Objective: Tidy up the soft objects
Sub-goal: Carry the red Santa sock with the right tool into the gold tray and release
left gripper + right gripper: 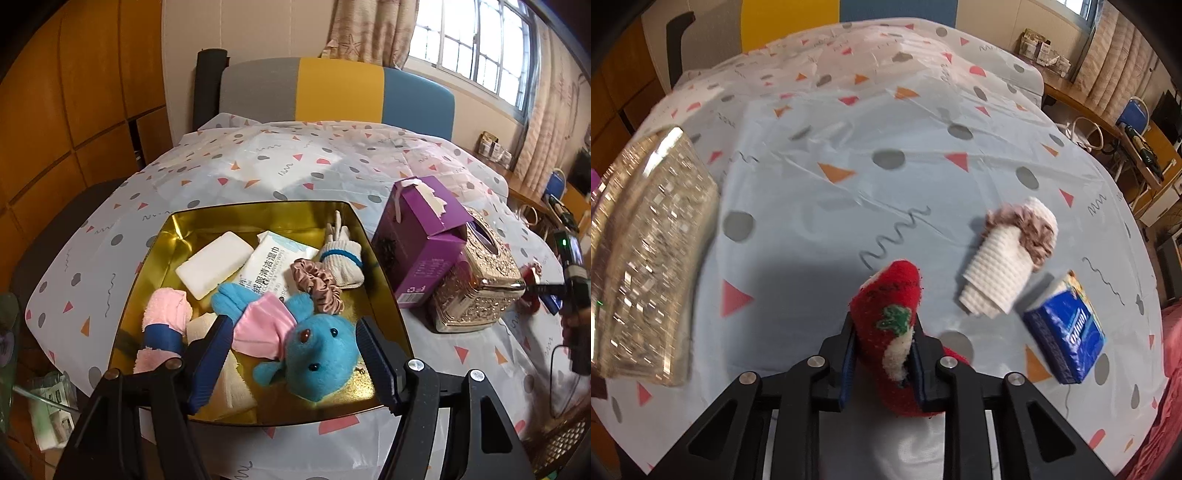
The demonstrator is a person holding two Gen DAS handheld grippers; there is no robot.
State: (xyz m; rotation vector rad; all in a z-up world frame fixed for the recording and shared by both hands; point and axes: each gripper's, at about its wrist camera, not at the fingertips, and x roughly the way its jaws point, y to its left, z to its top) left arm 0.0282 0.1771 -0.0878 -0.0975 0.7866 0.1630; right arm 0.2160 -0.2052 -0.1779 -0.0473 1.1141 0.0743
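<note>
In the left wrist view a gold tin box holds a blue plush toy with a pink cloth, a rolled pink towel, a white sponge, a wet-wipe pack, a brown scrunchie and a white sock. My left gripper is open, its fingers on either side of the plush toy. In the right wrist view my right gripper is shut on a red Christmas sock above the table. A rolled white cloth with a brown scrunchie and a blue tissue pack lie to the right.
A purple carton and an ornate gold tissue box stand right of the tin; the tissue box also shows in the right wrist view. A patterned cloth covers the table. A chair stands behind it.
</note>
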